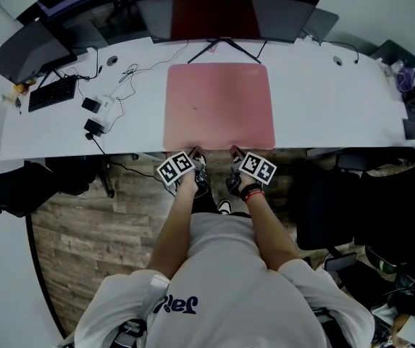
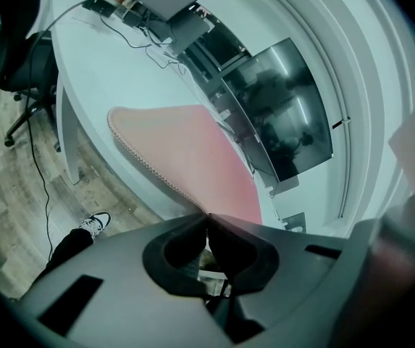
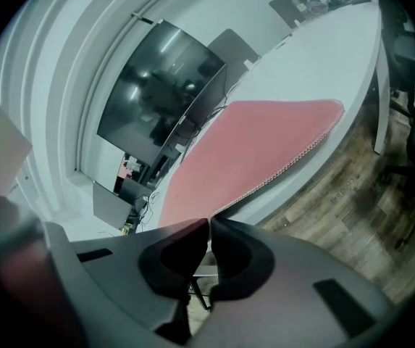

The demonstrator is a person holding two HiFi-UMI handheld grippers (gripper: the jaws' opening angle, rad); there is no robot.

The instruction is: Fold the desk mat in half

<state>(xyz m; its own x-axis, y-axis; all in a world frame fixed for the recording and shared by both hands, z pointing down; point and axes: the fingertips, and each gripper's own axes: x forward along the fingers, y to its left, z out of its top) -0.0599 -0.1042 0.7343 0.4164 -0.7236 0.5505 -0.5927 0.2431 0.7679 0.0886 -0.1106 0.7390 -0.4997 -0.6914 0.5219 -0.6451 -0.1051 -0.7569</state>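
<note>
A pink desk mat point(image 1: 219, 104) with a stitched border lies flat on the white desk point(image 1: 323, 100), its near edge at the desk's front edge. My left gripper point(image 1: 199, 156) is shut on that near edge left of its middle; in the left gripper view the mat point(image 2: 185, 158) runs away from the pinched jaws of the left gripper point(image 2: 207, 220). My right gripper point(image 1: 234, 154) is shut on the near edge right of its middle. The right gripper view shows the mat point(image 3: 258, 147) stretching ahead of the right gripper point(image 3: 209, 223).
A monitor stand point(image 1: 225, 46) and dark screens sit behind the mat. A keyboard point(image 1: 52, 93), small devices point(image 1: 97, 107) and cables lie on the desk's left part. Black office chairs point(image 1: 359, 209) stand right of me, another point(image 1: 19, 187) to my left.
</note>
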